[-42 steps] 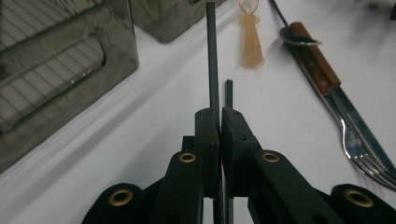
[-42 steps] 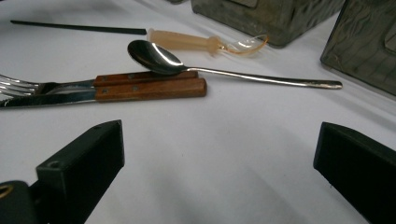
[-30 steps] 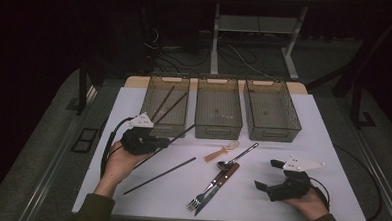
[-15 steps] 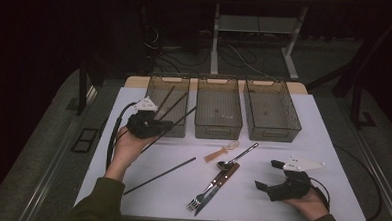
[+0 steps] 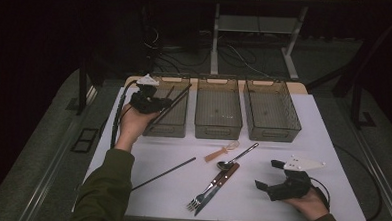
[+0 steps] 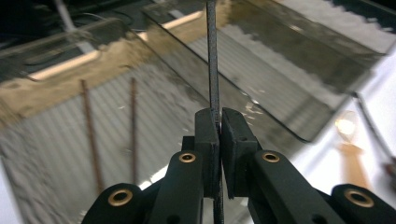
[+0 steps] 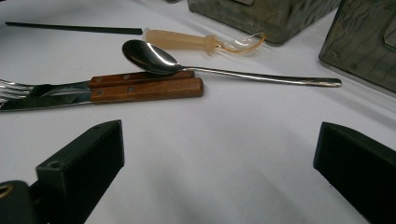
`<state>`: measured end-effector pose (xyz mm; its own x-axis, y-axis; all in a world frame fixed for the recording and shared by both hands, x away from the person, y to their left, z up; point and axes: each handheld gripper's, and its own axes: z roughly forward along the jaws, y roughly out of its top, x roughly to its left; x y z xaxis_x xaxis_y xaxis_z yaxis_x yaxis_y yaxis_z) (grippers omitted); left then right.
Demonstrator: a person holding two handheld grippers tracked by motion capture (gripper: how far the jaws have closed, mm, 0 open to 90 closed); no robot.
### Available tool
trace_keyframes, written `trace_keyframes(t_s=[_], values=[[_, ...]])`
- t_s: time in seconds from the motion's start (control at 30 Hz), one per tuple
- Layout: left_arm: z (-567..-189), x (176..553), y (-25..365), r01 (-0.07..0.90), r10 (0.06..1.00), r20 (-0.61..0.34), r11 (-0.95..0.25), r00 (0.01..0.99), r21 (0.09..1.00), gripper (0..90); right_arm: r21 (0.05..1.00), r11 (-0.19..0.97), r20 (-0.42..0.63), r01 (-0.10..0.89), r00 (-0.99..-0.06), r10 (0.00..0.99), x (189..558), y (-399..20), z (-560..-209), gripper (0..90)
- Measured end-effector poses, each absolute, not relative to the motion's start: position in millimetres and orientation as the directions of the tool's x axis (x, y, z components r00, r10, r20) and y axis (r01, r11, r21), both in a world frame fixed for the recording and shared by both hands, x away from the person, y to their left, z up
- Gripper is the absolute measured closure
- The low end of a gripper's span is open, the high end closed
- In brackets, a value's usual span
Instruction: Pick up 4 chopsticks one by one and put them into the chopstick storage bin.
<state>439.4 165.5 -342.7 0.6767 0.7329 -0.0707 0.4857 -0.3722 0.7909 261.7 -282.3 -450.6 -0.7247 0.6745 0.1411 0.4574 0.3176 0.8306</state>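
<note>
grips a thin black stick [image 5: 177,95] tight in the left gripper [image 5: 157,106], with the jaws clenched on it near its low end. holds it up in the air, right over the left bin [image 5: 175,128]. in the left gripper view, sees the stick [image 6: 212,56] shooting straight out from between the jaws and over the bin floor.

points slantwise in the high view, from the near left up to the far right, across the top of the bin. runs long from near to far, that bin, so probably needs a small turn of the stick to line up before the drop. looks like a short way down from there.

rests the right gripper [image 5: 267,174] on the counter [image 5: 308,140] at the near right, jaws wide apart and holding nothing. sits much closer to the left hand, the bin, and well apart from the right one.

counting now:
- three bins in a row: left, middle bin [image 5: 218,130], right bin [image 5: 273,133].
- two black sticks: one held, one other black stick [image 5: 163,173] lying on the counter.
- two brown sticks [image 6: 88,135] lying side by side inside the left bin.
- one fork [image 5: 194,204] and one knife [image 5: 221,179], with wood handles touching.
- one metal spoon [image 5: 237,157], bowl resting on those handles.
- one small plastic spoon [image 5: 221,152], just beside the metal one.
</note>
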Motion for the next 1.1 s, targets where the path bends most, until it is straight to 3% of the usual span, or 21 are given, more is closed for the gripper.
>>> trace_keyframes(t_s=[0.57, 0.97, 1.1], values=[[-345.7, 491.2, 166.7, 0.527, 0.816, -0.075, -0.297, 0.573, 0.796, 85.8, 0.832, 0.32, 0.142, 0.454, -0.73, 0.669, 260.4, -282.5, -450.0, 1.6], [-366.0, 505.3, 168.3, 0.569, 0.838, -0.067, -0.307, 0.542, 0.763, 85.7, 0.836, 0.319, 0.139, 0.447, -0.734, 0.665, 258.5, -283.8, -449.2, 1.6], [-370.0, 505.1, 164.4, 0.564, 0.836, -0.042, -0.332, 0.548, 0.756, 80.4, 0.834, 0.318, 0.142, 0.451, -0.732, 0.666, 258.2, -284.0, -449.2, 1.6]])
